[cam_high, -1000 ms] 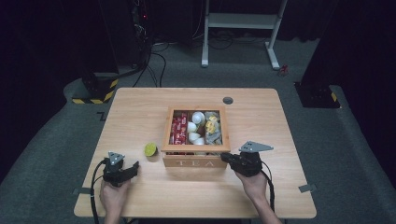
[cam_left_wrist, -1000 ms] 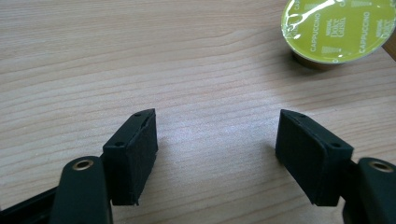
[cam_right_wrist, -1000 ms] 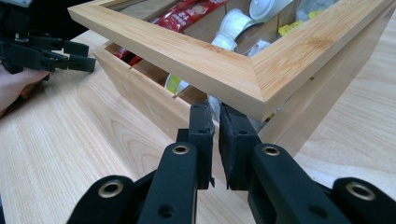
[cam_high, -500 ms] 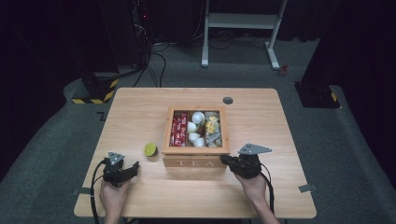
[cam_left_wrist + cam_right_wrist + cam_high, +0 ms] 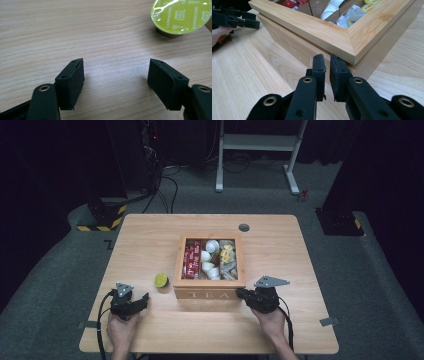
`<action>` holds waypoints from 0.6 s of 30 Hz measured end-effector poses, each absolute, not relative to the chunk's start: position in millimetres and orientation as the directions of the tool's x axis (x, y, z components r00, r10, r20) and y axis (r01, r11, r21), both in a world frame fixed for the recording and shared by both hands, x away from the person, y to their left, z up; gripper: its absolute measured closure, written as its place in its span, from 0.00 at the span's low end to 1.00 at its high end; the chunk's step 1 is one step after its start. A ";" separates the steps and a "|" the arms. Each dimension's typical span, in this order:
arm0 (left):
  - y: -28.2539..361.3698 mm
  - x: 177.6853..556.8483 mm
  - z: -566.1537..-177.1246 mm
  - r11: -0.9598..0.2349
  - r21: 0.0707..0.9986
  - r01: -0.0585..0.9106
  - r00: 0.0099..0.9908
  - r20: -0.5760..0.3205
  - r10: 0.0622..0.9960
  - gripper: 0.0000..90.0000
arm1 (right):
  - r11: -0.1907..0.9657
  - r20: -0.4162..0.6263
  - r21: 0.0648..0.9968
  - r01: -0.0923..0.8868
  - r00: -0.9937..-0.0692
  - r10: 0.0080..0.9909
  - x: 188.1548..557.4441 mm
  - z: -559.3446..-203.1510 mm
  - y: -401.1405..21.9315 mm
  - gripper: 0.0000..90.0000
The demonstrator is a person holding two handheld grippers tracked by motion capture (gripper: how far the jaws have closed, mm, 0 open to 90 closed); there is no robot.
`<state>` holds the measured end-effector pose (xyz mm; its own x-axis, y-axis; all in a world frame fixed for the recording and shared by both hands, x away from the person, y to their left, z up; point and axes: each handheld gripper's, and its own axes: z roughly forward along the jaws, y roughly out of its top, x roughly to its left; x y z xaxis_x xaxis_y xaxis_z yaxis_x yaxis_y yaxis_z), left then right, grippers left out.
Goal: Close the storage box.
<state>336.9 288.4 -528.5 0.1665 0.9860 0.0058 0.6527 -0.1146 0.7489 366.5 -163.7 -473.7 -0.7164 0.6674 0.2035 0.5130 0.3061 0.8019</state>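
Note:
An open wooden tea box (image 5: 209, 292) stands mid-table, holding red packets, white capsules and yellow packets. A lime-green coffee capsule (image 5: 161, 280) lies just left of the box. In the left gripper view the capsule (image 5: 181, 16) lies ahead of the jaws to the right. My left gripper (image 5: 142, 300) rests on the table near the front left, and its jaws (image 5: 116, 72) are open over bare wood. My right gripper (image 5: 240, 294) points at the box's front right corner (image 5: 352, 53). Its pads (image 5: 328, 60) are shut to a thin slit, with nothing between them.
A round grommet hole (image 5: 244, 227) sits in the table behind the box. Bare wood lies in front of the box between the two hands. My left gripper (image 5: 239, 18) and hand appear far off in the right gripper view. Cables and a white stand are on the floor beyond.

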 end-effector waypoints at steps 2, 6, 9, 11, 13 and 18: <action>288.4 336.9 -528.5 -0.115 0.749 0.653 0.167 0.005 0.986 0.33 | 0.312 0.199 0.800 0.513 -0.717 0.668 366.0 -474.1 -163.6 0.90; 288.5 336.9 -528.5 -0.115 0.748 0.653 0.167 0.006 0.986 0.33 | 0.317 0.201 0.794 0.519 -0.716 0.669 364.0 -476.9 -163.2 0.87; 288.4 336.9 -528.5 -0.114 0.749 0.653 0.166 0.006 0.986 0.33 | 0.336 0.172 0.797 0.502 -0.723 0.669 361.5 -477.3 -162.8 0.82; 288.4 336.9 -528.5 -0.114 0.749 0.653 0.166 0.006 0.986 0.33 | 0.346 0.157 0.798 0.493 -0.726 0.670 360.2 -477.0 -163.4 0.79; 288.5 336.9 -528.5 -0.114 0.749 0.653 0.167 0.005 0.986 0.33 | 0.346 0.155 0.797 0.495 -0.722 0.674 359.1 -476.9 -165.1 0.78; 288.5 336.9 -528.5 -0.115 0.748 0.653 0.167 0.005 0.986 0.33 | 0.338 0.156 0.799 0.497 -0.715 0.681 357.6 -476.1 -171.1 0.74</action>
<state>336.9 288.5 -528.5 0.1672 0.9859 0.0053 0.6535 -0.1148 0.7482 357.6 -171.1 -476.1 -0.7154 0.6810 0.1564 0.4969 0.3385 0.7991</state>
